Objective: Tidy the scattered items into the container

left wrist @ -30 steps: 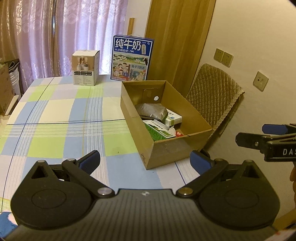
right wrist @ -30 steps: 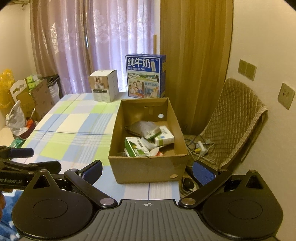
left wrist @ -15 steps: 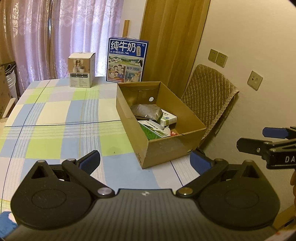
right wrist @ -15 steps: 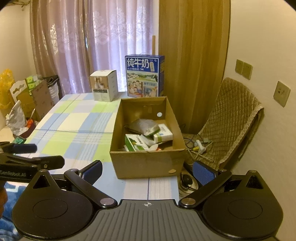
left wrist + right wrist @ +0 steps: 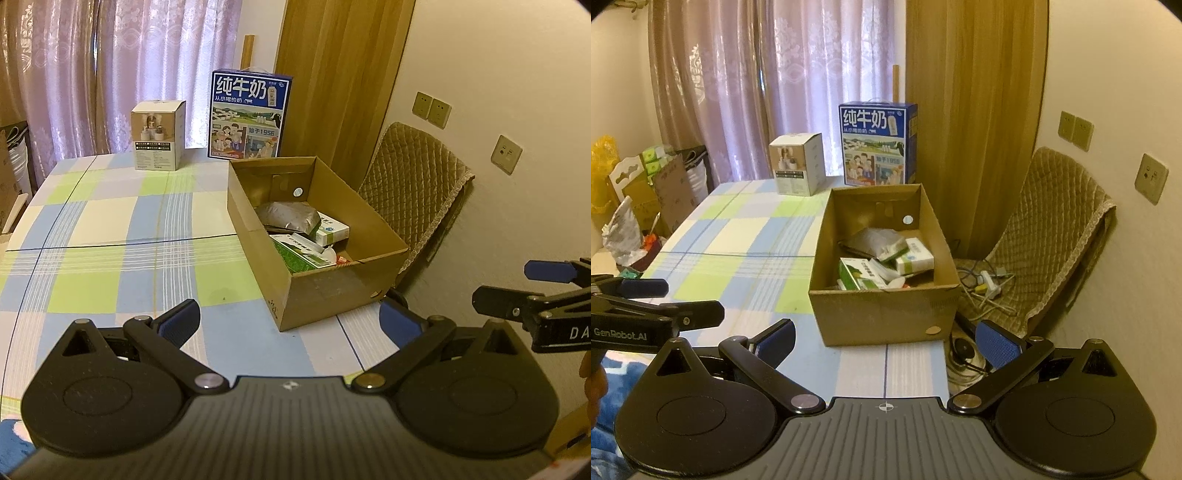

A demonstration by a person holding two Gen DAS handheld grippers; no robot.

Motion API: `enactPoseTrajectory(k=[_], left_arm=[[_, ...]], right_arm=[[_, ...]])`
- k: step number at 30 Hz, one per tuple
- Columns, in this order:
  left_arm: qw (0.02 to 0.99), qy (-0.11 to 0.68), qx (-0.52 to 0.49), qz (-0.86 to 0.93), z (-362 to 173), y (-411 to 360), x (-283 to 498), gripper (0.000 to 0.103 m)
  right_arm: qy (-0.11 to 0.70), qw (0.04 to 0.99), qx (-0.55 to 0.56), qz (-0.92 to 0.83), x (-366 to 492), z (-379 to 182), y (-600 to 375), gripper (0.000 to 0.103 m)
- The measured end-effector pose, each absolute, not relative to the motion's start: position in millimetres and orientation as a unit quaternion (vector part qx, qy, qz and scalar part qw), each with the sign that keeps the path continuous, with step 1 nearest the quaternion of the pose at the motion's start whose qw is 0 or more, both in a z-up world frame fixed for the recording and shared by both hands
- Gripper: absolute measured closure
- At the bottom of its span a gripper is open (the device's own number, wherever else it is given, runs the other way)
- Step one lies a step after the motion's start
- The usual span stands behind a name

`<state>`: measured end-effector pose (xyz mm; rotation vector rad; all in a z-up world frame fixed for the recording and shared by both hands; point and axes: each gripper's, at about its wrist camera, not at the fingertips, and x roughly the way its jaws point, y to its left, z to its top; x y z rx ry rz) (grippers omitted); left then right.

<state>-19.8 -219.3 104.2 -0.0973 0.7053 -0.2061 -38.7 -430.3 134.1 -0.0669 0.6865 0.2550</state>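
Nearest each camera, both tools hang over the near edge of the worktop (image 5: pixel 738 236) with nothing between their blue pads. The left gripper (image 5: pixel 290 319) has its jaws spread wide apart and empty above the checked cloth, and the right gripper (image 5: pixel 884 338) likewise has its jaws parted wide and empty, its view centred on the container's near wall. Each tool also shows at the edge of the other's view, side on, and both stand well apart from the box. Just beyond them, the cardboard box (image 5: pixel 882 314) sits at the right-hand edge of the worktop, open at the top. Inside it lie the gathered items: a green-and-white carton (image 5: pixel 858 273) near the front wall, a white medicine box (image 5: pixel 916 256) behind it, and a grey foil pouch (image 5: pixel 288 216) toward the back, all resting against one another on the box floor. Beside the box, off the worktop to the right, a quilted chair (image 5: pixel 1052 236) holds a tangle of cables (image 5: pixel 986 284). Farther back on the worktop stand a small white product box (image 5: pixel 159 134) and a blue milk case (image 5: pixel 249 114), close to each other, in front of the curtains (image 5: pixel 798 85).
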Motion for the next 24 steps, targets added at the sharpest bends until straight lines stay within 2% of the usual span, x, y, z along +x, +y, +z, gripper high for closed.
enactPoseTrajectory(k=[24], left_arm=[[0.931,0.352,-0.037,-0.087,97.2,-218.2,-25.6,0.001]], right_arm=[[0.335,0.932,-0.029,0.137,-47.8,137.6,-423.1,0.002]])
